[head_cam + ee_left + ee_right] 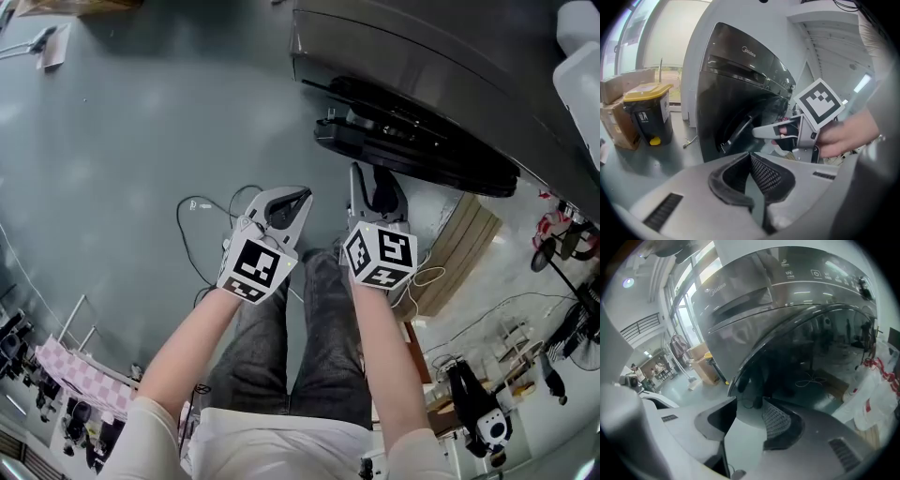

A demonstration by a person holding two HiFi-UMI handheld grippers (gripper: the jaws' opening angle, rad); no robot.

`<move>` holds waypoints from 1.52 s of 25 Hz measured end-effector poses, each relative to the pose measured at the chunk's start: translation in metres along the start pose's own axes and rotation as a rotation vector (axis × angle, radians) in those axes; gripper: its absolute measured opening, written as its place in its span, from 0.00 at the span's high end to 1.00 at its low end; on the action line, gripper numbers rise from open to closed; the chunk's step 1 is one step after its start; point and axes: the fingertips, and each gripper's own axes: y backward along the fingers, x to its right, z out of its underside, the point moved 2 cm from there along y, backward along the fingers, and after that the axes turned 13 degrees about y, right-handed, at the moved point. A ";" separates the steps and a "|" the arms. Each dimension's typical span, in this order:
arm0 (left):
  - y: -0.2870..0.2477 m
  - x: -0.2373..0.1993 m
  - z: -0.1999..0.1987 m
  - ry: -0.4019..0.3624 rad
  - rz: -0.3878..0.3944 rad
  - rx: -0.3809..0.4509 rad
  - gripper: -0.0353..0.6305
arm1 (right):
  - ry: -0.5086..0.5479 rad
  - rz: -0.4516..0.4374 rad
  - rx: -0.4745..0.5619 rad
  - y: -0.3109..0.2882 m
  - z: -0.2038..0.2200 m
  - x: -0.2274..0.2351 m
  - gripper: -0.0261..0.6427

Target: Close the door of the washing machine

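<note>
Washer point(403, 47) stands at the head view's upper right, its dark round door point(422, 155) swung open and hanging out over the grey floor point(131, 122). Right gripper point(750, 400) points at the door from close by; its jaws stand well apart with nothing clamped, and the door's curved rim fills the view just ahead of them (whether a jaw touches it I cannot tell). Left gripper point(750, 154) is held beside the right one, farther from the door, jaws together at the tips and empty. In its view a bin point(647, 117) with a yellow lid stands left of the washer, next to cardboard boxes point(616, 115). A thin cable point(202, 211) lies on the floor near the left gripper.
</note>
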 end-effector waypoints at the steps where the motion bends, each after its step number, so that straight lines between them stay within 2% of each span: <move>1: -0.002 -0.001 -0.001 0.002 0.000 0.000 0.93 | 0.019 0.009 0.013 -0.003 -0.004 0.001 0.68; 7: -0.013 -0.012 0.008 0.032 -0.021 -0.016 0.93 | 0.052 0.084 0.081 -0.016 -0.019 0.013 0.69; 13: -0.013 -0.027 0.007 0.076 -0.027 -0.012 0.93 | 0.037 0.166 0.085 -0.021 -0.022 0.016 0.70; 20: -0.008 -0.041 0.013 0.091 -0.045 -0.020 0.93 | 0.005 0.234 0.078 -0.020 -0.023 0.022 0.80; 28: -0.006 -0.038 0.016 0.103 -0.035 -0.023 0.93 | -0.046 0.255 0.065 -0.024 -0.027 0.024 0.82; 38: -0.004 -0.035 0.019 0.094 -0.030 -0.025 0.93 | -0.032 0.277 0.068 -0.025 -0.027 0.025 0.82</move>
